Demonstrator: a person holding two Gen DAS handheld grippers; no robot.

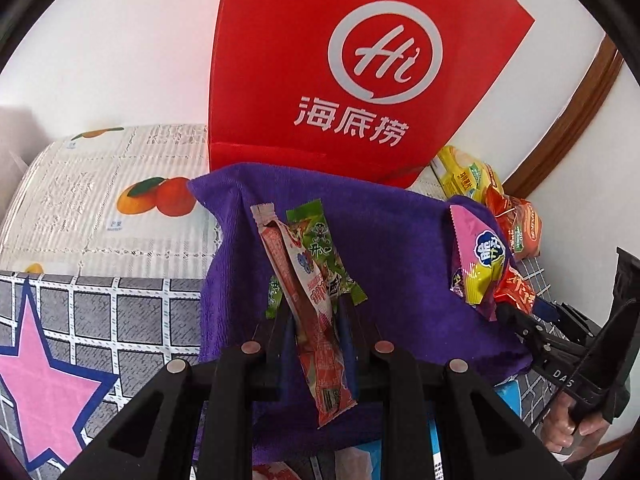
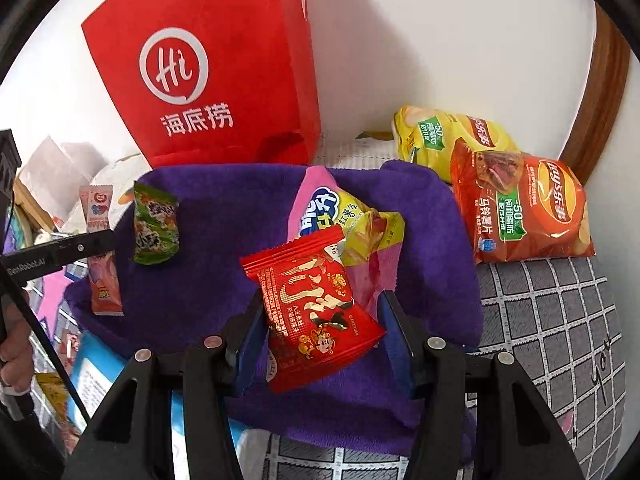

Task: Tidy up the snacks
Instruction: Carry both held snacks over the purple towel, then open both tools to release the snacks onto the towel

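My left gripper (image 1: 316,312) is shut on a long red-and-white stick packet (image 1: 316,312), with a green packet (image 1: 316,236) pinched beside it. Both stick up over a purple towel (image 1: 400,248). In the right wrist view the left gripper (image 2: 106,242) shows at the left edge with the stick packet (image 2: 102,280) and the green packet (image 2: 156,226). My right gripper (image 2: 322,306) is shut on a red square packet (image 2: 312,308) and a pink-and-yellow packet (image 2: 352,220) behind it, above the towel (image 2: 224,280). In the left wrist view the right gripper (image 1: 516,316) shows at the right.
A tall red paper bag (image 2: 216,80) stands behind the towel against the white wall. A yellow chip bag (image 2: 444,136) and an orange chip bag (image 2: 528,212) lie at the right. A fruit-print cloth (image 1: 100,200) and a grey checked cover (image 2: 552,312) lie around the towel. A hand (image 1: 568,424) grips the right gripper's handle.
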